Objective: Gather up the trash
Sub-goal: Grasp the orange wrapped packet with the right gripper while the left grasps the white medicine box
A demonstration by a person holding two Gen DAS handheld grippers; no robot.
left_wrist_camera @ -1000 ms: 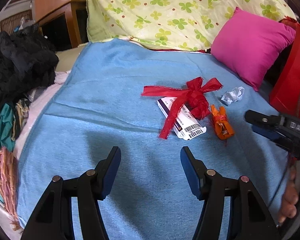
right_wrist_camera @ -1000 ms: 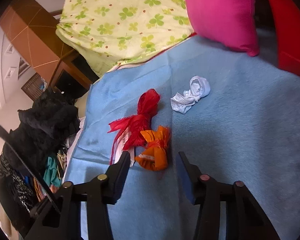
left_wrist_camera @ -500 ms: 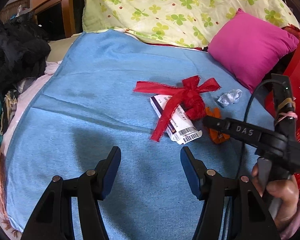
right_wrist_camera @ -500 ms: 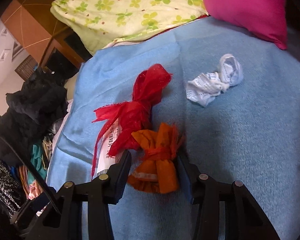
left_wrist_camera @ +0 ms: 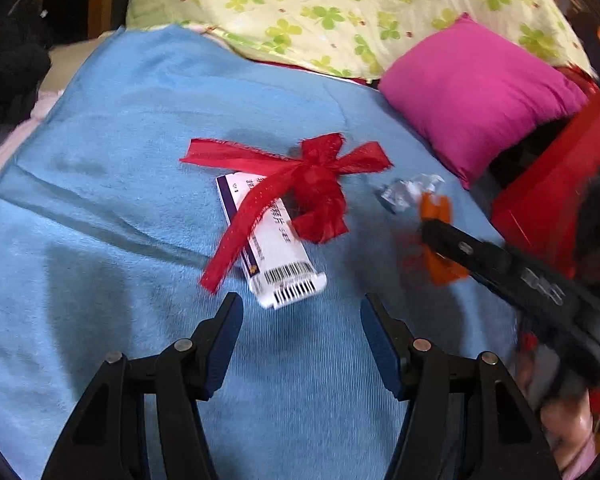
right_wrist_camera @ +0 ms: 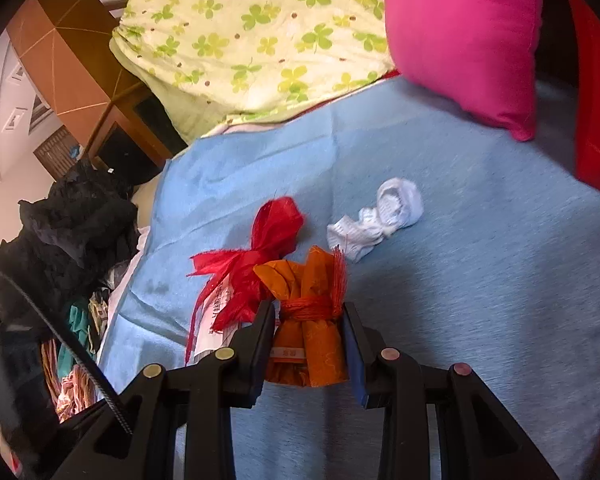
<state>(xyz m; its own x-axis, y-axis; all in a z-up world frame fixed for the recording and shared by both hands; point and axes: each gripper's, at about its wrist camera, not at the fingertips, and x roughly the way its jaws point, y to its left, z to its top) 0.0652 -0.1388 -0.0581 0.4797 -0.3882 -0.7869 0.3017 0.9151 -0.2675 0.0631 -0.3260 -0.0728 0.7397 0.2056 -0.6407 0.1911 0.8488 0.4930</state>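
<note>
My right gripper (right_wrist_camera: 309, 326) is shut on an orange tied cloth bundle (right_wrist_camera: 312, 320), which sits between its fingers on the blue blanket (right_wrist_camera: 480, 280). The bundle also shows, blurred, in the left wrist view (left_wrist_camera: 440, 240), with the right gripper (left_wrist_camera: 432, 226) around it. A red ribbon bow (left_wrist_camera: 312, 196) lies over a white box with a barcode (left_wrist_camera: 276, 248). A crumpled white wrapper (right_wrist_camera: 376, 224) lies behind the bundle. My left gripper (left_wrist_camera: 302, 320) is open and empty, just short of the box's barcode end.
A pink cushion (left_wrist_camera: 480, 92) and a clover-print pillow (left_wrist_camera: 340, 8) lie at the back. A red bag (left_wrist_camera: 552, 188) stands at the right. Dark clothes (right_wrist_camera: 68, 236) are piled off the blanket's left edge, by a wooden cabinet (right_wrist_camera: 72, 76).
My right gripper moved forward and closed on the orange bundle. My left gripper moved closer to the box and ribbon.
</note>
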